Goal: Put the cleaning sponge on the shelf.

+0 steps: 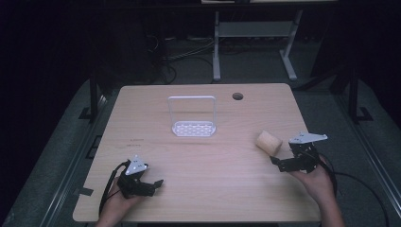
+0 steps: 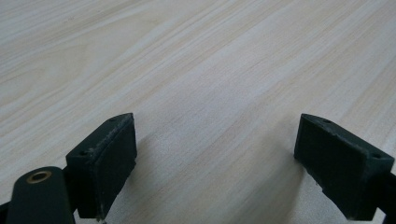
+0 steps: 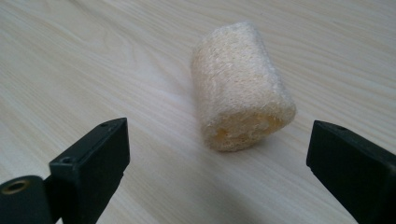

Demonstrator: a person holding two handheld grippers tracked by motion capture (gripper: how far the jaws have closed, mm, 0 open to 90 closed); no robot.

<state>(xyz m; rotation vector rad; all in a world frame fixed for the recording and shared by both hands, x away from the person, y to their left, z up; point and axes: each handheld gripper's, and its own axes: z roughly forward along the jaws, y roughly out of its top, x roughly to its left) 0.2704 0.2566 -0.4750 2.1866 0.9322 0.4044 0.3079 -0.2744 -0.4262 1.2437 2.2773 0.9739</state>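
Left gripper (image 1: 152,184): I held it released, low over the near-left table (image 1: 208,189).
Right gripper (image 1: 279,162): released too, aimed at the loofah (image 1: 268,141).
Loofah: lay right, just beyond my jaws.
Rack (image 1: 194,127): stood far, centre.

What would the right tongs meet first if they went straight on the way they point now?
Most likely the loofah roll. It lies on the table just ahead of the right tongs, roughly centred between the open jaws and untouched. Depth is unclear, but nothing sits between them.
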